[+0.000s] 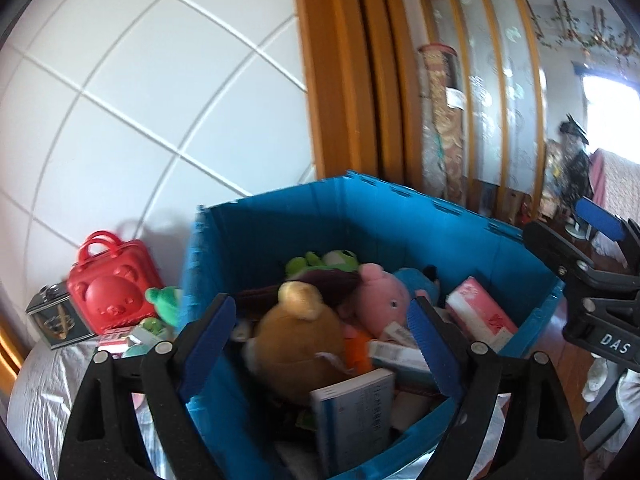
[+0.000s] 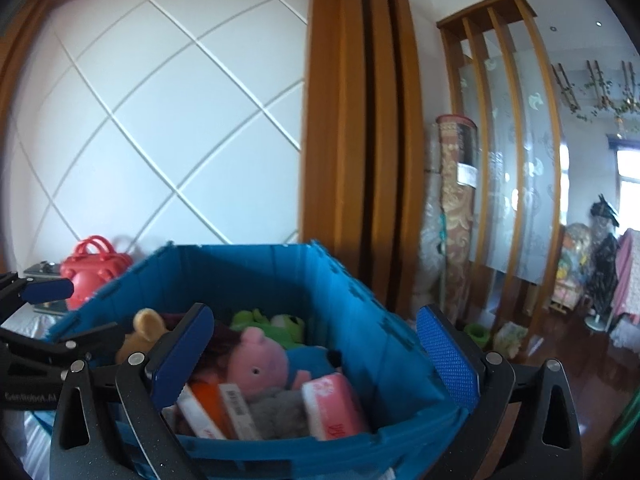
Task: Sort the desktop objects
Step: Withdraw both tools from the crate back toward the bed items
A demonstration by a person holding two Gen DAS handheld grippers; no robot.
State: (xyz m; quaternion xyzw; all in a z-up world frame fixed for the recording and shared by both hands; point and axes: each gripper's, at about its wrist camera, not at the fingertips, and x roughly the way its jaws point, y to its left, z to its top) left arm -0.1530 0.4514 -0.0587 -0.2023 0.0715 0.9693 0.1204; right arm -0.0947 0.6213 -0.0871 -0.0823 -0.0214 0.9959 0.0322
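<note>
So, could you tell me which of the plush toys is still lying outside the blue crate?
The small green plush beside the red bear-faced case, left of the blue crate. The brown bear, pink pig and green frog lie inside.

Blue crate (image 2: 256,268), pink pig plush (image 2: 258,360), red bear-faced case (image 1: 112,284).

I see a blue plastic crate (image 2: 360,344) with matt ribbed walls, soft fuzzy plush toys (image 1: 298,336) inside, a glossy red plastic case (image 1: 110,292) beside it, varnished wood trim (image 2: 352,120), and a smooth white panelled wall (image 1: 140,80).
</note>
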